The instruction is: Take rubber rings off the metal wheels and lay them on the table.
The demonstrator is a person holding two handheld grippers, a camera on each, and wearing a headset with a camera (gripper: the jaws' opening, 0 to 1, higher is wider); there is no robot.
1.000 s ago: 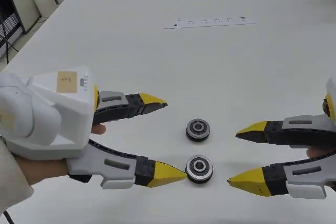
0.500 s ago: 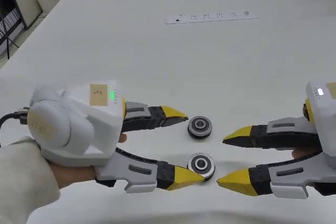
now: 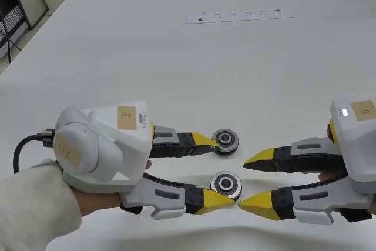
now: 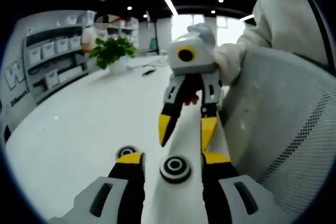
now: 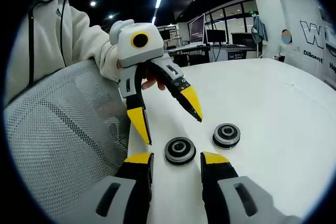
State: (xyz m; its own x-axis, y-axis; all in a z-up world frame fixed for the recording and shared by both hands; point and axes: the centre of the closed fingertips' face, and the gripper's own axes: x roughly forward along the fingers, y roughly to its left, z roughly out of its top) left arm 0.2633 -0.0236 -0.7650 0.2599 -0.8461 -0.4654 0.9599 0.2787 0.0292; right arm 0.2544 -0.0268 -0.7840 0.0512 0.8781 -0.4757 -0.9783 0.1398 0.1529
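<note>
Right now, low in the centre of the head view, my left gripper (image 3: 225,171) and right gripper (image 3: 241,182) point tip to tip, both sets of fingers apart. The near metal wheel (image 3: 225,184) lies on the white worktop (image 3: 176,74) between the left fingers (image 3: 176,195), its rubber ring (image 3: 237,184) on. Just above it sits the second wheel (image 3: 225,139), and a power strip (image 3: 239,16) lies near the top edge.

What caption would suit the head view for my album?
Left gripper and right gripper, both open, flank the nearer metal wheel of two on a white table.
</note>
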